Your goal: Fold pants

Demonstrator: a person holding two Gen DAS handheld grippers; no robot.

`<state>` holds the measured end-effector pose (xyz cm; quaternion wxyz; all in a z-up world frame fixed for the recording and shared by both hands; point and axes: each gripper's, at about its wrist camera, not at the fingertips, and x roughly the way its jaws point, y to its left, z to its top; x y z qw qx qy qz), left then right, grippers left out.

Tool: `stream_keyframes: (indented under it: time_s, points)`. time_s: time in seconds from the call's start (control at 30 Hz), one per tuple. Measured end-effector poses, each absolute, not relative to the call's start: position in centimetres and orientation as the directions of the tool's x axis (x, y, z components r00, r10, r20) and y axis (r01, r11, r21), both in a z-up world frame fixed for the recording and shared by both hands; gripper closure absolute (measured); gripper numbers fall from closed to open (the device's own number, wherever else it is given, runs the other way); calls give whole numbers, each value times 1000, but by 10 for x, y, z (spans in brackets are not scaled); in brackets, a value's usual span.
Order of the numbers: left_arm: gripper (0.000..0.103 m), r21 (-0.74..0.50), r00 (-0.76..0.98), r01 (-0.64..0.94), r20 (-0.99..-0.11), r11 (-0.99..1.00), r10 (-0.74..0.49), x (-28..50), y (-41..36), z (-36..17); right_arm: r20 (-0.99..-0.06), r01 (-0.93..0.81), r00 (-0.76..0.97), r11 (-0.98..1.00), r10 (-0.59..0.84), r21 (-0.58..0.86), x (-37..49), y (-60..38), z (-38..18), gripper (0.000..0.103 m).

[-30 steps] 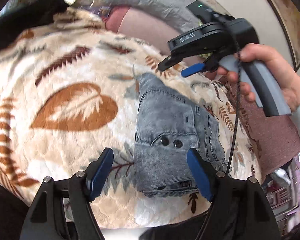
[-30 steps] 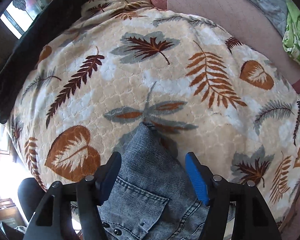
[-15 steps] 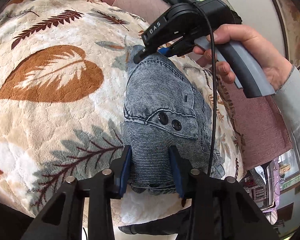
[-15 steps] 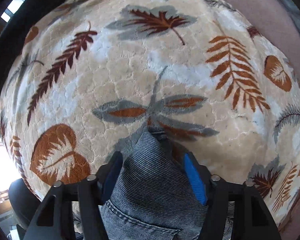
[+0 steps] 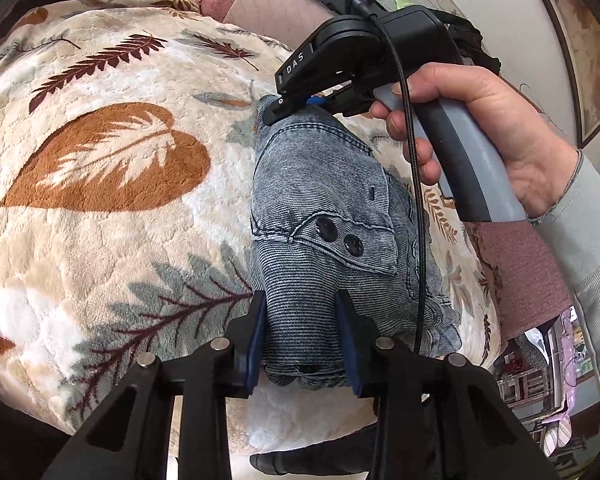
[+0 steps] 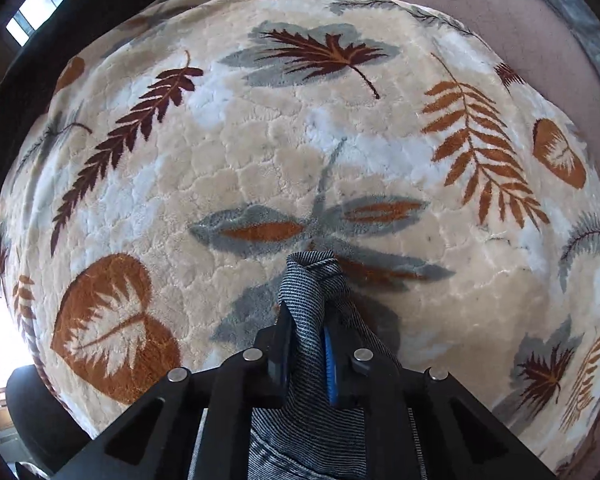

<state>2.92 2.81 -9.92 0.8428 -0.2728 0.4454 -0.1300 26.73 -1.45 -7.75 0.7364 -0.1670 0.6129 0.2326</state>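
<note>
The grey-blue denim pants lie folded into a narrow bundle on a leaf-patterned fleece blanket. A pocket flap with two dark buttons faces up. My left gripper is shut on the near end of the bundle. My right gripper, held by a hand, is shut on the far end. In the right wrist view the right gripper pinches a bunched corner of the pants between its blue pads.
The blanket covers a bed or sofa. A pink cushion and grey fabric lie at the far side. A maroon cloth lies at the right. Dark fabric lies along the far left edge.
Both grippers closed from wide open onto opposite ends of the pants bundle. The right gripper came down onto the far corner, and the left moved in on the near end.
</note>
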Motion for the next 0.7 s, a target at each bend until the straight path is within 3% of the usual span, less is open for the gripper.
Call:
stream_keyframes:
  time_s: [0.17, 0.3, 0.4, 0.53, 0.57, 0.7]
  points:
    - [65, -582, 572, -31, -677, 813, -463, 25, 28, -99, -954, -483, 187, 868, 235, 119, 269, -47, -42, 71]
    - [61, -573, 576, -29, -679, 819, -455, 25, 29, -101, -920, -442, 170, 862, 353, 249, 245, -86, -10, 70]
    - [60, -572, 573, -29, -681, 820, -455, 25, 29, -101, -901, -412, 102, 842, 422, 347, 227, -99, -20, 70]
    - [57, -575, 563, -41, -689, 817, -456, 25, 30, -96, -951, -347, 40, 897, 306, 274, 223, -111, -81, 70]
    - [57, -579, 561, -43, -689, 815, -460, 24, 32, -92, -936, -311, 33, 893, 351, 324, 224, -117, -86, 70]
    - [56, -561, 627, -13, -649, 828, -430, 15, 42, -57, -895, -340, 105, 861, 434, 378, 218, -138, -49, 69]
